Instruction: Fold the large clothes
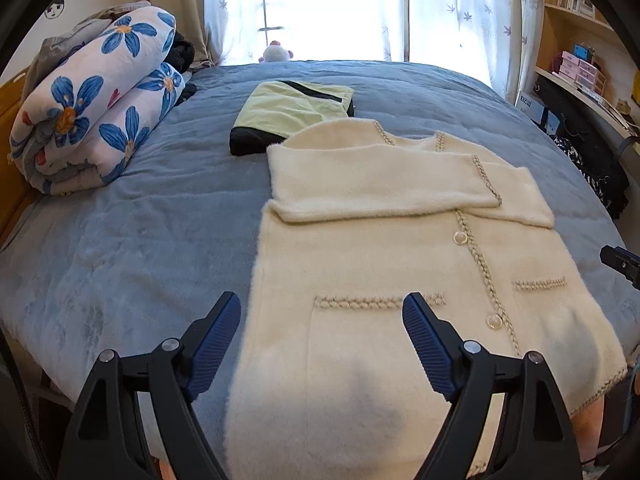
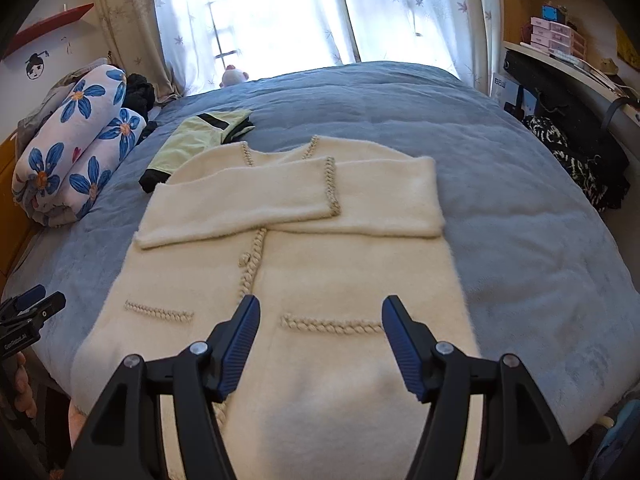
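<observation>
A cream fuzzy cardigan (image 1: 400, 248) with braided trim lies flat on the blue bedspread, front up, both sleeves folded across its chest; it also shows in the right wrist view (image 2: 320, 264). My left gripper (image 1: 322, 312) is open and empty above the cardigan's lower left part. My right gripper (image 2: 320, 318) is open and empty above its lower right part, over a pocket trim. The right gripper's tip shows at the left view's right edge (image 1: 622, 262); the left gripper shows at the right view's left edge (image 2: 30, 308).
A folded pale-green and black garment (image 1: 292, 114) lies beyond the cardigan's collar. A rolled flowered quilt (image 1: 96, 100) sits at the bed's far left. A plush toy (image 1: 276, 52) is by the window. Shelves and a dark bag (image 2: 568, 120) stand right of the bed (image 1: 120, 220).
</observation>
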